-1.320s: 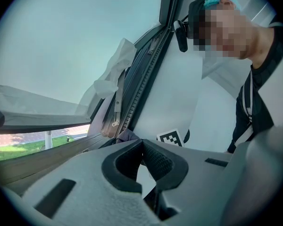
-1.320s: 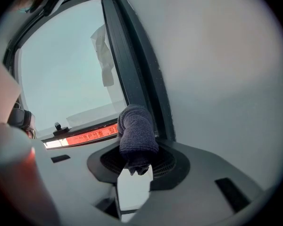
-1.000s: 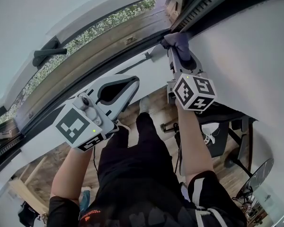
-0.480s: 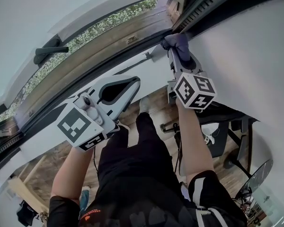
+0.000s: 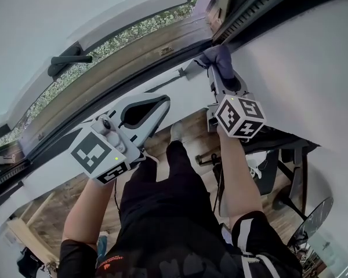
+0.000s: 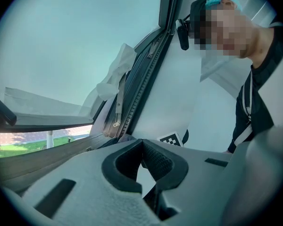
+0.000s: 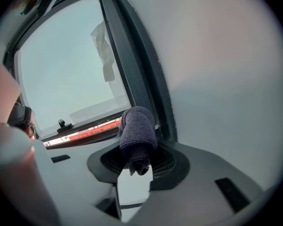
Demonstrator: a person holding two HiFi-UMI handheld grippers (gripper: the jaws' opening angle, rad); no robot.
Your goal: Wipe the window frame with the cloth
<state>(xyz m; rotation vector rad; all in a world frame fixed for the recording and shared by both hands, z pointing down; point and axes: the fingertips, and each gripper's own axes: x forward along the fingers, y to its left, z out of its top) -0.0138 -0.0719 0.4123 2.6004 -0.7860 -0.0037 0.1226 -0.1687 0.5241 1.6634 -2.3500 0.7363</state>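
Right tool pinches the dark cloth; the bunched wad sticks out ahead of its tips, at the window frame corner. Left tool is pressed together, empty, off to the side, short of the frame. Risk: friction along the frame drags the wad out of the pinch. If the wad folds aside, the hard tips scrape the frame.

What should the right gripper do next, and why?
Probably slide the cloth along the dark window frame. The right gripper is shut on the cloth, the cloth's tip sits at the frame's lower corner, and the frame runs on beyond it.
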